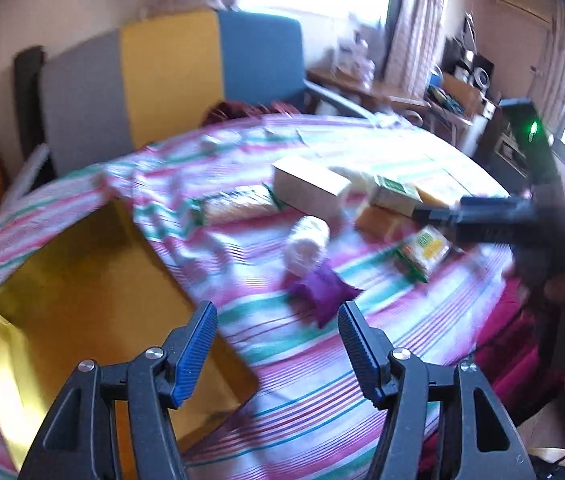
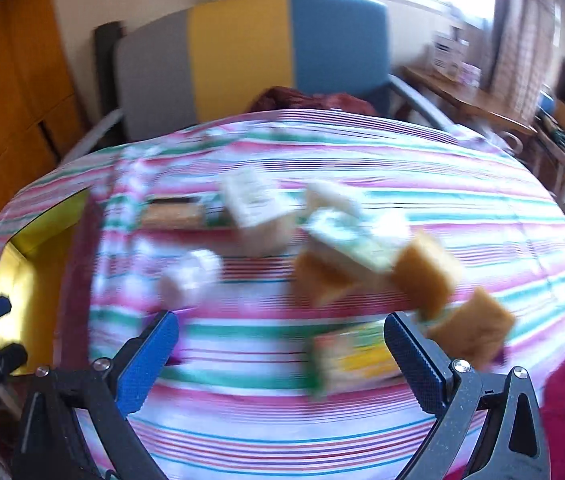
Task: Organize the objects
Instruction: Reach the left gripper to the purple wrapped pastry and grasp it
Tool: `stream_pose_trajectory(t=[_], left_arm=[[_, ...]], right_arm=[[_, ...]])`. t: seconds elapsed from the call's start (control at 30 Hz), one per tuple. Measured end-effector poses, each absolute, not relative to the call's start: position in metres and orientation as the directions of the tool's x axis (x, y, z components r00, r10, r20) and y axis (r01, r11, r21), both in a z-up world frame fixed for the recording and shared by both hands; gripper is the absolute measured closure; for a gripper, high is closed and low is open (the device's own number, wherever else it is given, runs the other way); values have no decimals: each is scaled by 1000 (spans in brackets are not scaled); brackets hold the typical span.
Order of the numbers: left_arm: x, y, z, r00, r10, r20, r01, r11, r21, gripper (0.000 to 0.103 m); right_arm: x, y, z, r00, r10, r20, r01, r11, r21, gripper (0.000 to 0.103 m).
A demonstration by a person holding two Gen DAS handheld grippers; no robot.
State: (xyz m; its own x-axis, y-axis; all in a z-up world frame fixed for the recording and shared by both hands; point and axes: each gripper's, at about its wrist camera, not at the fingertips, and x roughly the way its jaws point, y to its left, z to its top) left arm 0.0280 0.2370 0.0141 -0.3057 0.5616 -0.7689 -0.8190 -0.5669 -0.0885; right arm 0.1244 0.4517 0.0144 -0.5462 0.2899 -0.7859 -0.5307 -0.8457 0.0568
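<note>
Left gripper [image 1: 277,322] stood part open and empty, low centre of frame, above the striped cloth [image 1: 314,380]. The purple pouch [image 1: 324,290] lay just beyond its tips, gold tray [image 1: 78,280] at lower left. Right gripper [image 2: 281,334] gaped wide, empty, over blurred packets [image 2: 346,354].

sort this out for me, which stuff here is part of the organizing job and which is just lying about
Part of the job:
- gold tray
- purple packet
- white roll
- white carton
- green and yellow snack packet
- left gripper, open
- right gripper, open

Just lying about:
- striped cloth
- chair with grey, yellow and blue panels
- cluttered side table
</note>
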Motion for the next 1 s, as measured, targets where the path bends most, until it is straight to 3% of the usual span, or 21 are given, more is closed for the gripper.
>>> stream_pose_trajectory(t=[0.27, 0.57, 0.67, 0.73, 1.0], left_arm=[[16, 292, -25, -172, 521, -836, -809, -559, -182, 40], [-8, 320, -55, -115, 480, -870, -704, -657, -270, 44], [-12, 325, -65, -118, 448, -886, -677, -689, -258, 45], [-14, 328, -73, -111, 428, -897, -663, -704, -254, 55], [2, 329, -74, -180, 437, -881, -702, -684, -196, 58]], right_arm=[[161, 526, 4, -564, 284, -775, -607, -779, 156, 0], [165, 537, 3, -606, 247, -756, -617, -745, 252, 0], [167, 538, 5, -623, 244, -743, -610, -746, 266, 0], [166, 536, 6, -632, 236, -738, -601, -750, 274, 0], [161, 531, 4, -622, 232, -748, -586, -772, 248, 0]])
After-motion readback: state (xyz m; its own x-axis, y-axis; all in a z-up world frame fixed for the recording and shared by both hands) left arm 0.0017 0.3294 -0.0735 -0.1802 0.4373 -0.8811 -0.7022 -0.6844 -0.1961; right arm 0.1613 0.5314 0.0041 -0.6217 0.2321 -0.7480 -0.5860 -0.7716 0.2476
